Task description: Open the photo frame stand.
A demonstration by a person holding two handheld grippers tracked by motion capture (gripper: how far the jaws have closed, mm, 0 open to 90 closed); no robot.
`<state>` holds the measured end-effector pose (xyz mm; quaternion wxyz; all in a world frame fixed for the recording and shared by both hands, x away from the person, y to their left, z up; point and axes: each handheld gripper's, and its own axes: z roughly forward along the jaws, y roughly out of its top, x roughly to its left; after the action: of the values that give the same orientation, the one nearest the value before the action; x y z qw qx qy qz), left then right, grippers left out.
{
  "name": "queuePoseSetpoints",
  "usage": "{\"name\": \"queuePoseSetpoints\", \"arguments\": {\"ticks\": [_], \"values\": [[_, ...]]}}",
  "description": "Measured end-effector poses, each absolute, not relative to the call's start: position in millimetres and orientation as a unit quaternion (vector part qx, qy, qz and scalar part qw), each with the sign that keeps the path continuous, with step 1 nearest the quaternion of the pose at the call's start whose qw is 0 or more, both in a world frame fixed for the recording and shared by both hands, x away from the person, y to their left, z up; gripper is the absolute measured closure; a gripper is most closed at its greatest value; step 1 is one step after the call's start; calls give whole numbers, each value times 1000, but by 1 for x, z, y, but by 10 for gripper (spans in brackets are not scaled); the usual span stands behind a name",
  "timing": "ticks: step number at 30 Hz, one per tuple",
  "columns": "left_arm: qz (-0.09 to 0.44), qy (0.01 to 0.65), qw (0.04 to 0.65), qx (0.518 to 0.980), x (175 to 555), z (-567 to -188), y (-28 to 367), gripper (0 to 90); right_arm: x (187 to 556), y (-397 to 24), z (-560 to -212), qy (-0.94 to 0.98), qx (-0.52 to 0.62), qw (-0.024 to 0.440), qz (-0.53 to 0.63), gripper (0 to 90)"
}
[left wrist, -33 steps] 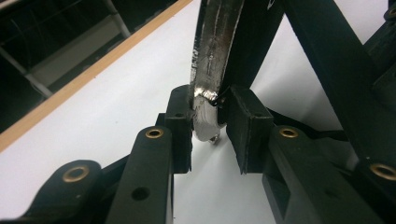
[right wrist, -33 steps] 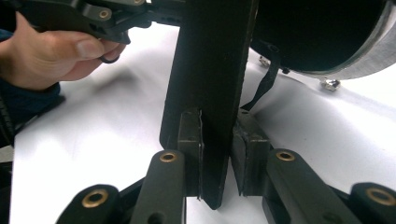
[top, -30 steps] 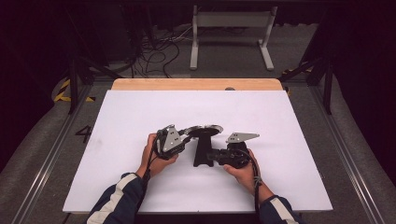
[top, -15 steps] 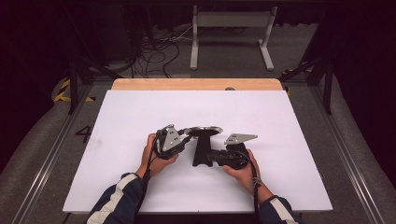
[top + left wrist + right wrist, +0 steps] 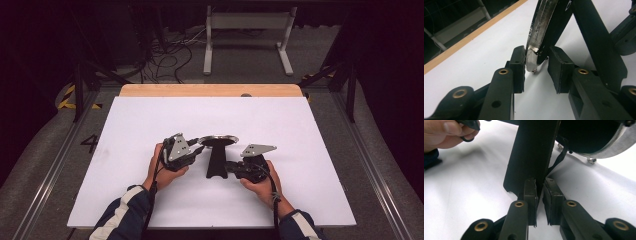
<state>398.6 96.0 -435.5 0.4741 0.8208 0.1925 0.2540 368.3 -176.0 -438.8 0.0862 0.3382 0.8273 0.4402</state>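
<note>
The right gripper [image 5: 539, 185] is pinching the stand's [image 5: 216, 162] strap [image 5: 556, 160]; the left gripper [image 5: 537, 58], jaws just opening, is loosely straddling the disc [image 5: 218, 140] rim, seemingly releasing near the table's [image 5: 300, 130] front edge; keep the pinch firm.

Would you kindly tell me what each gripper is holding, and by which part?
The right gripper pinches the edge of the pan's black handle. The left gripper's jaws, just opening, bracket the frying pan's metal rim; only one pad touches.

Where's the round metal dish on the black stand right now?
In the high view, the metal dish tops the black stand at the white table's near middle, between the left gripper and right gripper.
</note>
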Motion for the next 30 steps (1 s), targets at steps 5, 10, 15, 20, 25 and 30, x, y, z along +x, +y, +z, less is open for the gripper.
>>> {"name": "queuePoseSetpoints", "arguments": {"ticks": [5,10,15,20,25,30], "values": [[264,181,464,826,396,-432,99,596,366,-179,-436,826,337,90,442,819],[254,183,467,827,395,-430,105,544,363,-182,-433,828,335,95,439,836],[242,184,474,826,396,-425,113,474,360,-183,-430,830,331,113,435,850],[224,183,474,832,395,-422,116,396,357,-185,-424,821,330,133,446,872],[209,188,484,828,393,-414,119,328,350,-182,-419,818,321,156,451,897],[189,190,495,826,397,-412,120,313,347,-176,-416,817,314,164,455,900]]}}
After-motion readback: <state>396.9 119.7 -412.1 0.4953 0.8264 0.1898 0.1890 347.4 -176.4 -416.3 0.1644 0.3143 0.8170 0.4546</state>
